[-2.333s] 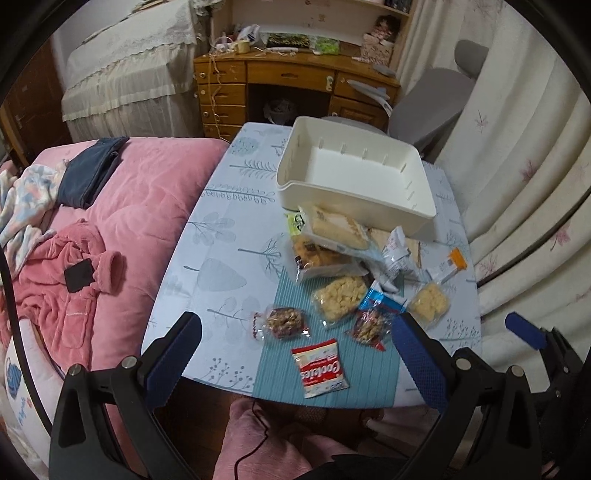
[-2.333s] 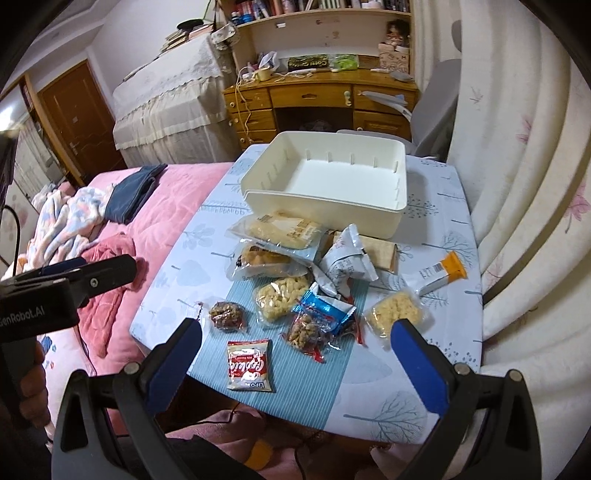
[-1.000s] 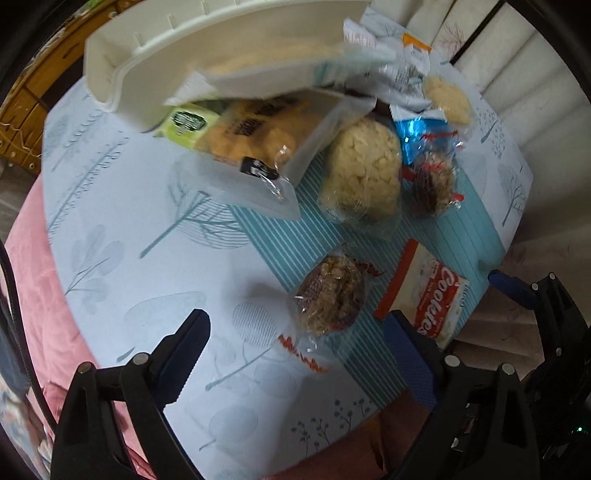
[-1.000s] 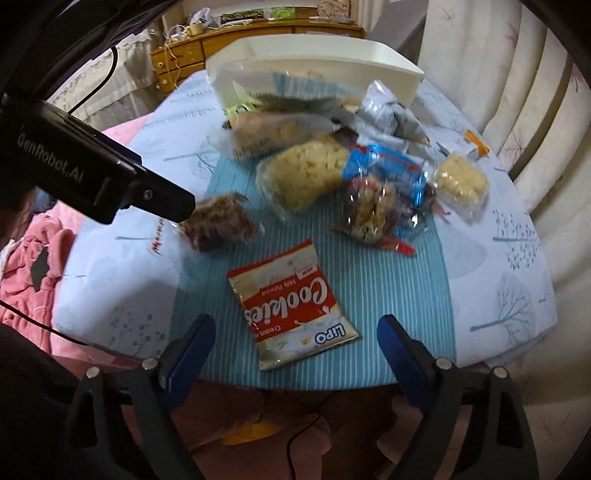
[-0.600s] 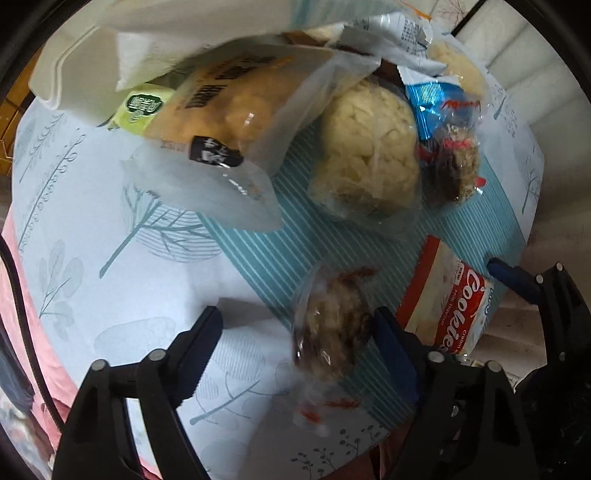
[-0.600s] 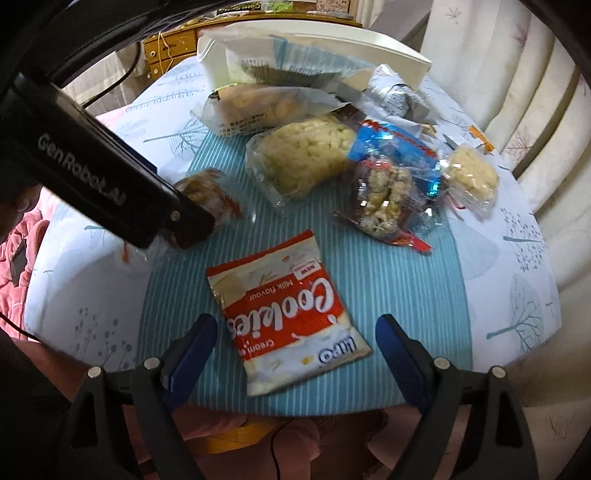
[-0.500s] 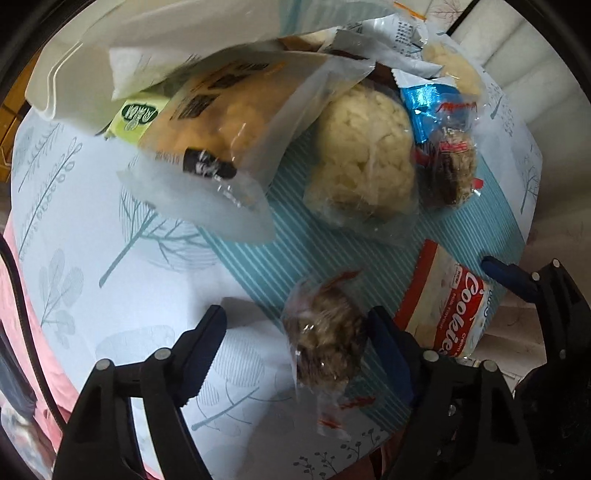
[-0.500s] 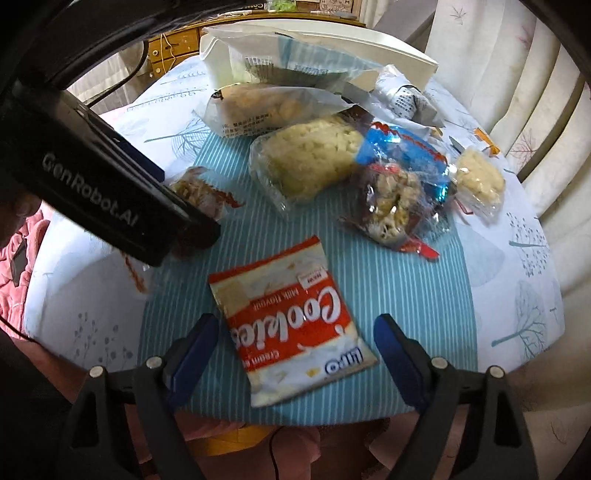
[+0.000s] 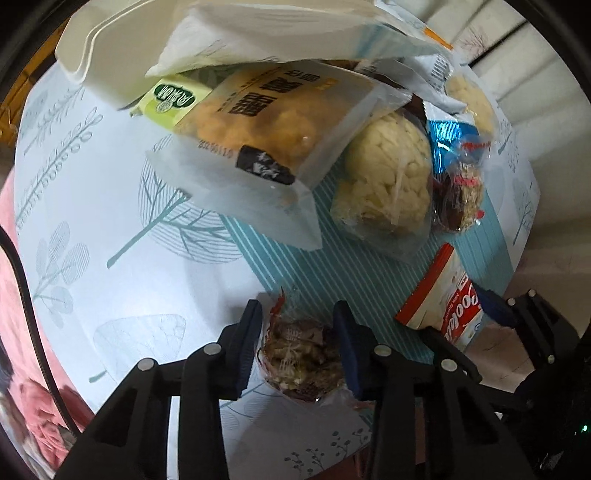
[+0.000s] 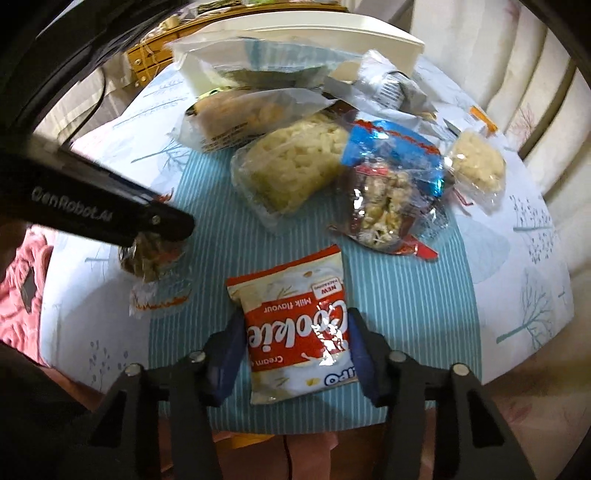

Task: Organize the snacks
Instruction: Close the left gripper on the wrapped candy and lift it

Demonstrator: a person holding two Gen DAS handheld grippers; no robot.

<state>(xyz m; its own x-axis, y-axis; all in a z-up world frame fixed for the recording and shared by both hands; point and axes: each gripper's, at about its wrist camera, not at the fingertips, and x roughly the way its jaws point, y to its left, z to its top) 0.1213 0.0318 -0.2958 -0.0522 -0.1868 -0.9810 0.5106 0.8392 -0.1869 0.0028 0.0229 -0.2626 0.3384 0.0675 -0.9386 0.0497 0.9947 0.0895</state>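
The white bin (image 10: 332, 33) sits at the table's far end. Your right gripper (image 10: 295, 347) has just been closing and squeezes the red cookie bag (image 10: 295, 325). Your left gripper (image 9: 297, 332) has been closing too and pinches the small nut snack (image 9: 299, 354).

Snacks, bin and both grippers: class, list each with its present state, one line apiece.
Left gripper: jaws just closing, pads against the brown nut snack pack.
Right gripper: jaws just closing, pads at the sides of the Cookies packet.
White bin: on the table, a clear bag leaning on its front wall.
Orange snack bag: sealed, lying flat.
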